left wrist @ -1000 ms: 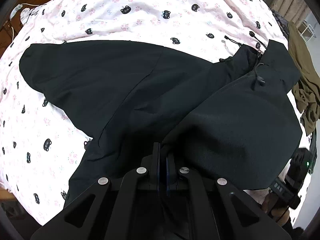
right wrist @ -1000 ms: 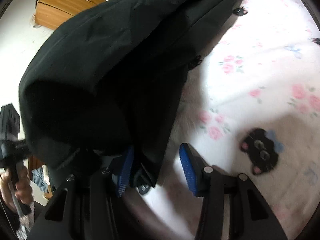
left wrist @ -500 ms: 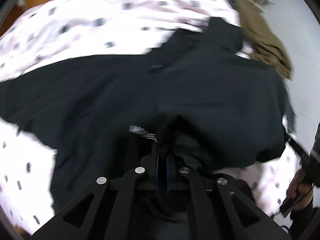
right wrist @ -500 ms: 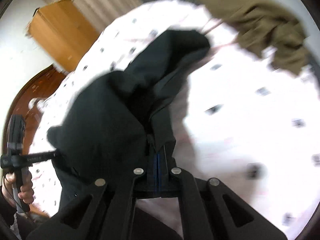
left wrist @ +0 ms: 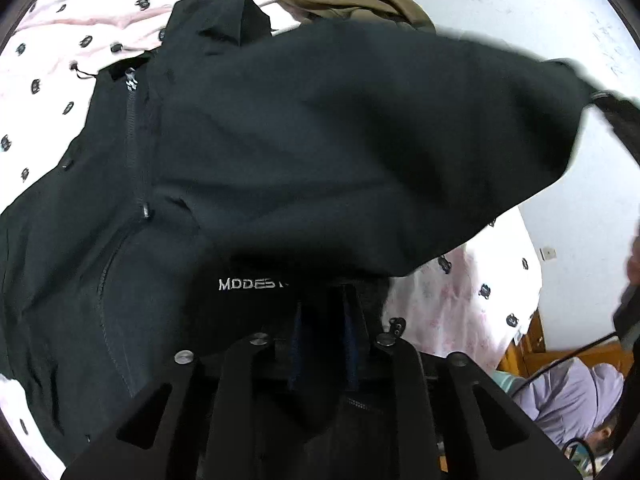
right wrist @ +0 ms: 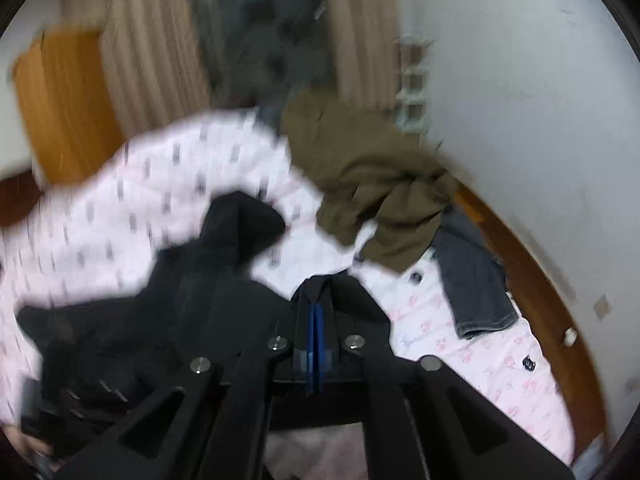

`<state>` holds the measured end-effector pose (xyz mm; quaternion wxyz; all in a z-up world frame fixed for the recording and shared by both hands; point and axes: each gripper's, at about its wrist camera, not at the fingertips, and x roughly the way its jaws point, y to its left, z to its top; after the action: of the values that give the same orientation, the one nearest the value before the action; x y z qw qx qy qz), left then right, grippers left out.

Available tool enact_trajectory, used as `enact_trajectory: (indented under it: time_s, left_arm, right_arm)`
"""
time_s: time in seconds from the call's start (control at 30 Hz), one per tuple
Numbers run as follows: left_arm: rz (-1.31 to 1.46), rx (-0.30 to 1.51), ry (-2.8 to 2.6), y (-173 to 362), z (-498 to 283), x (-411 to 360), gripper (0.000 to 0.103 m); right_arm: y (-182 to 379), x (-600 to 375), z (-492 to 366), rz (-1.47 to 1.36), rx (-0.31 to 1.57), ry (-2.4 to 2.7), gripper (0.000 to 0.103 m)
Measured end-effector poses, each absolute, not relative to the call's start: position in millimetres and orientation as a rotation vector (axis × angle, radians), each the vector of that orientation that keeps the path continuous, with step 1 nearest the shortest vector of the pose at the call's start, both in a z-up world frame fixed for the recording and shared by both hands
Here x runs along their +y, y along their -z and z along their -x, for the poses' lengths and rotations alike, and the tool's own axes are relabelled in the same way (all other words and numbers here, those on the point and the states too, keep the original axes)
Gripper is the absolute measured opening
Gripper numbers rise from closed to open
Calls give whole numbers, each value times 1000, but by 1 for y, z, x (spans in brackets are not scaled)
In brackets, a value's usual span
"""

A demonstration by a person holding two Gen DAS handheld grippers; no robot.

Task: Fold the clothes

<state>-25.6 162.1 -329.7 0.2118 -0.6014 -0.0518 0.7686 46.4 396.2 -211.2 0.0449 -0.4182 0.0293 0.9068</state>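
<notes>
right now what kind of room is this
Most likely a bedroom. The black jacket lies on a bed with a pink cat-print sheet and a wooden frame, more clothes are piled at its far end, and curtains hang by a window beside a wooden cabinet.

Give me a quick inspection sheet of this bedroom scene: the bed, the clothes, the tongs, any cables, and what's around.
Surface: bed sheet, pink-white with small black cat faces.
Job's things: black jacket, lettering "MODES…" showing, zipper visible, partly lifted off the bed.
Clutter: olive garment heaped at the far side; dark jeans near the bed's edge.
Grippers: left tongs partly buried in jacket fabric, state unclear; right tongs shut on black fabric.
Cables: a thin dark cable at lower right.
Surroundings: white wall, beige curtains, wooden cabinet; right view blurred.
</notes>
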Motion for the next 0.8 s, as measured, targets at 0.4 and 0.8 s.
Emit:
enact_trajectory:
  time_s: [0.4, 0.8]
  left_arm:
    - [1491, -7, -2133, 281, 44, 186, 15]
    - [1405, 112, -1922, 294, 41, 307, 18]
  right_arm:
    - [260, 501, -65, 1236, 306, -2704, 64]
    - [362, 557, 86, 1597, 389, -2868, 64]
